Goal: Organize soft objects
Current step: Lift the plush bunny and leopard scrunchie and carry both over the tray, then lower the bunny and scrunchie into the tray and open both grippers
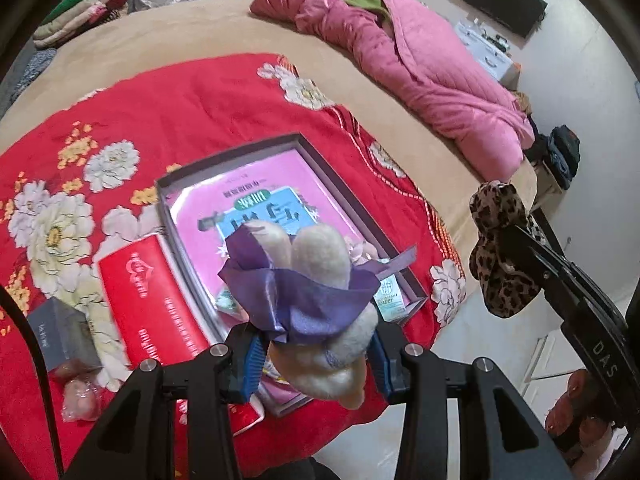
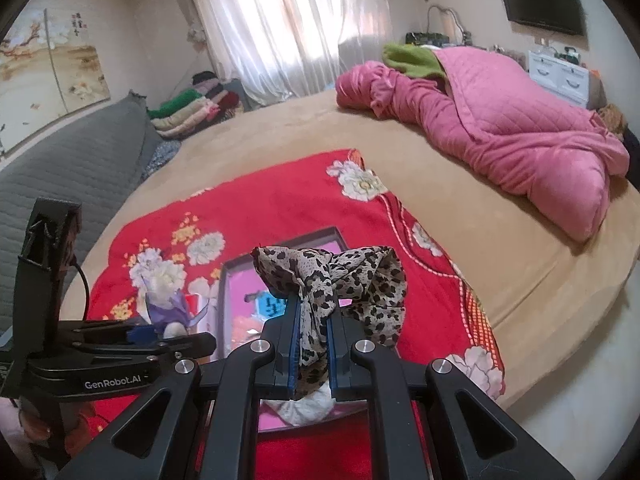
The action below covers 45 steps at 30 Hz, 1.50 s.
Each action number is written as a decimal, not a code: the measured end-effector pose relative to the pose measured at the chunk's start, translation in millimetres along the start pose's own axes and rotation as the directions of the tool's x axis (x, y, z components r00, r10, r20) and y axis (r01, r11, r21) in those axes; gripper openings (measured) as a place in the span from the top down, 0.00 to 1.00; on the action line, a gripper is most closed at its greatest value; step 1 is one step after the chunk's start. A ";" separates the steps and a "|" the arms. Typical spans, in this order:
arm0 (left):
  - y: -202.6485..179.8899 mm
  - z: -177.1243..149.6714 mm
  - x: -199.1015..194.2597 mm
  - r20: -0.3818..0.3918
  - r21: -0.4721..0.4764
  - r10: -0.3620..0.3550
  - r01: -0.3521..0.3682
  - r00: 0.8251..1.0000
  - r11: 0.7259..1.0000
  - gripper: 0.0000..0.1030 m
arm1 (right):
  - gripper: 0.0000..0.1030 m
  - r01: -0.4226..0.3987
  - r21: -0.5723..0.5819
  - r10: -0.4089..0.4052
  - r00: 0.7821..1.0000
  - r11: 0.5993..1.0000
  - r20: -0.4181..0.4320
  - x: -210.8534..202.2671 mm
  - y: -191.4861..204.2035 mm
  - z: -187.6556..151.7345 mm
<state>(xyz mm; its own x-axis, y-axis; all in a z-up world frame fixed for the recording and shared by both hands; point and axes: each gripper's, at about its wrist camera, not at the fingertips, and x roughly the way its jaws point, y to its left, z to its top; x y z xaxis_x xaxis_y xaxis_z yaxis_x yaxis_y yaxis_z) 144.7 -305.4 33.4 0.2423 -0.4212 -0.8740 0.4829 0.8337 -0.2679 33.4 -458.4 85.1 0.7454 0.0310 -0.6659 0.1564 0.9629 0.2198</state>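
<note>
1. The left tongs (image 1: 316, 356) are clamped on a plush toy (image 1: 320, 280) wrapped in purple cloth, held in the air above the open tray (image 1: 308, 148) on the red blanket (image 1: 180, 112) at the near edge of the bed (image 1: 200, 36).
2. The right tongs (image 2: 314, 356) are pinched together on a leopard scarf (image 2: 340, 280), also hanging over the tray.
3. My judgement: lower each piece until it rests inside the tray walls before letting go, one hand at a time.
4. Keep the dangling scarf ends off the tray rim, clear of the red box (image 1: 156, 304) beside it.
</note>
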 end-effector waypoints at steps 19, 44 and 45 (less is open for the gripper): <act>7.9 3.1 68.4 -0.105 0.000 0.004 -0.005 0.994 1.000 0.57 | 0.90 -0.017 0.056 0.027 0.982 0.998 -0.186 95.6 -19.8 -34.7; 25.5 2.8 87.4 -0.137 -0.028 -0.005 0.001 0.991 1.000 0.57 | 0.69 -0.141 0.178 0.179 0.959 0.974 -0.221 127.7 -17.3 -41.2; 26.2 2.7 87.8 -0.138 -0.028 -0.003 0.000 0.990 1.000 0.57 | 0.66 -0.147 0.192 0.188 0.958 0.970 -0.217 126.8 -19.7 -40.6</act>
<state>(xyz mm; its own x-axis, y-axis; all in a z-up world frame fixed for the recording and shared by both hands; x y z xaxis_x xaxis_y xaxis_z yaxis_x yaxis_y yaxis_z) 180.9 -321.5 -49.2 0.1224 -0.3708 -0.9206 0.4587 0.8437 -0.2789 98.5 -462.5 -32.6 0.6025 0.2689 -0.7515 0.1668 0.8783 0.4481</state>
